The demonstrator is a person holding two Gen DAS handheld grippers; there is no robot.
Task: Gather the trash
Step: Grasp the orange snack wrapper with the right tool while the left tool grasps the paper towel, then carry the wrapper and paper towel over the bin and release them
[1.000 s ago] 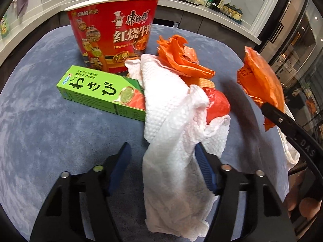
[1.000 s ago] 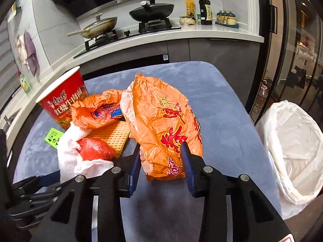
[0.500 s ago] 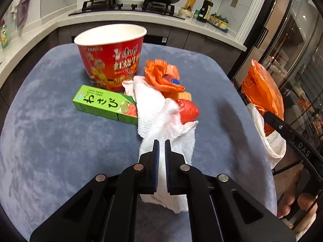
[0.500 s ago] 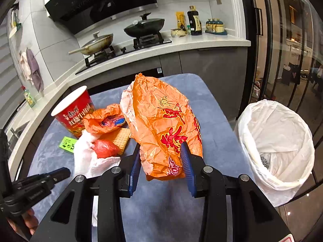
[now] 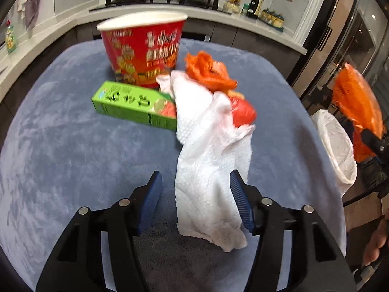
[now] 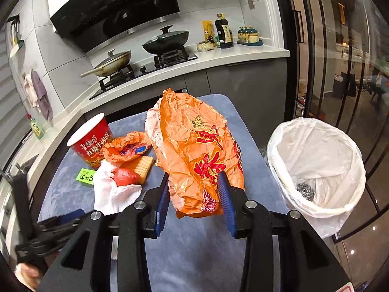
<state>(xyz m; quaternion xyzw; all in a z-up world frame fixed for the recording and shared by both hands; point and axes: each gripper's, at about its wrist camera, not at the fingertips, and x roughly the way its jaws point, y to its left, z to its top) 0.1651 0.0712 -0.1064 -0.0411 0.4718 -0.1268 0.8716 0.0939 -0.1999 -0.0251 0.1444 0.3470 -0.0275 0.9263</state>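
Two grippers are at work over the blue-covered counter (image 5: 60,146). Left gripper (image 5: 195,202) has its fingers spread either side of a white paper towel (image 5: 206,170), which drapes over a red wrapper (image 5: 243,112) beside a green wasabi box (image 5: 131,104) and noodle cup (image 5: 143,48). Right gripper (image 6: 194,194) is clamped on an orange snack bag (image 6: 194,150), near the lined trash bin (image 6: 316,160).

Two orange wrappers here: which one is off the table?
The big flat orange bag, held in the right gripper beside the white-lined bin. The small crumpled orange wrapper lies by the noodle cup.
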